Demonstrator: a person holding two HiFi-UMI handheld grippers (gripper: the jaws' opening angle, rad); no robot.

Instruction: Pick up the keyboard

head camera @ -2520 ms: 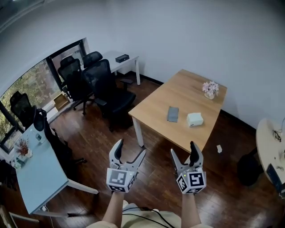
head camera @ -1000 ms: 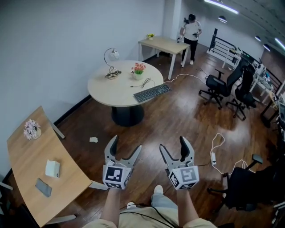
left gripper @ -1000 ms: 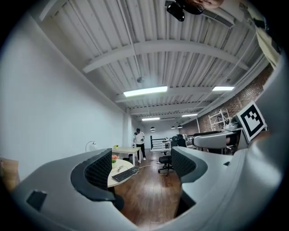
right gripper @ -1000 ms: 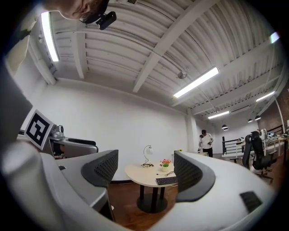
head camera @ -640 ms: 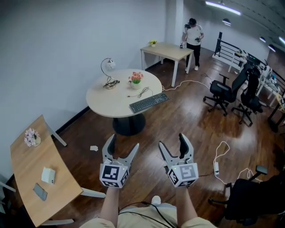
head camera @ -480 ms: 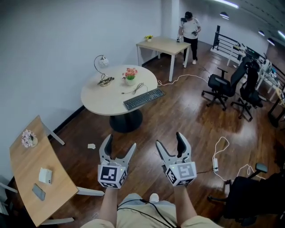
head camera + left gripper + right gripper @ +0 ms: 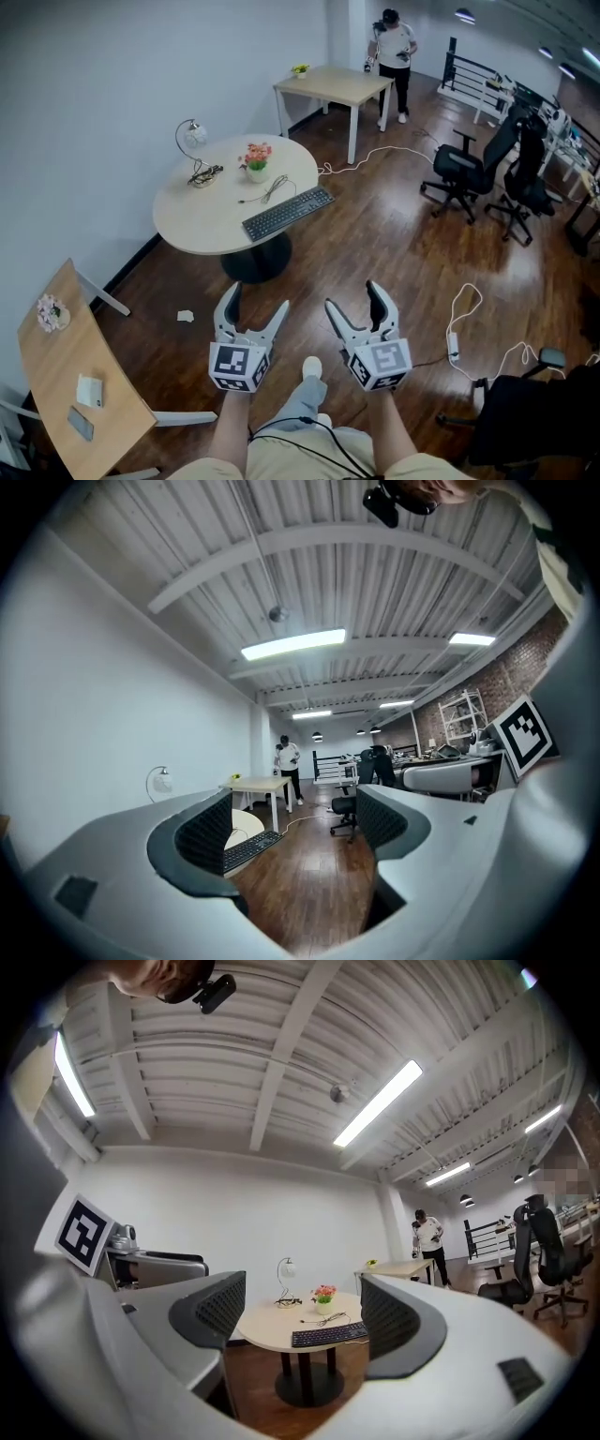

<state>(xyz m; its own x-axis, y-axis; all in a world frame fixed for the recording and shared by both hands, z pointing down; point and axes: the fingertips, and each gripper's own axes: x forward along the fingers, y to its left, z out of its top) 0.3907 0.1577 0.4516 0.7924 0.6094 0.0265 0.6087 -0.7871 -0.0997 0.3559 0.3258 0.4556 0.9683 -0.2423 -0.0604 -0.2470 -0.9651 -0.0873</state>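
1. Left tongs (image 7: 255, 302) and right tongs (image 7: 354, 300) both gape wide, holding nothing.
2. Keyboard (image 7: 288, 213) lies on the round bench (image 7: 197, 225), well apart from them.
3. Its cord (image 7: 273, 191) may snag the flowers (image 7: 256, 161) when lifted.

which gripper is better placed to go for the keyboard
Right, marginally: the open right gripper has the keyboard centred between its jaws; the left gripper aims beside it. Both are distant.

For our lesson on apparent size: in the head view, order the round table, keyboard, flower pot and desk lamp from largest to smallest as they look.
1. Round table
2. Keyboard
3. Desk lamp and flower pot: too alike to rank.
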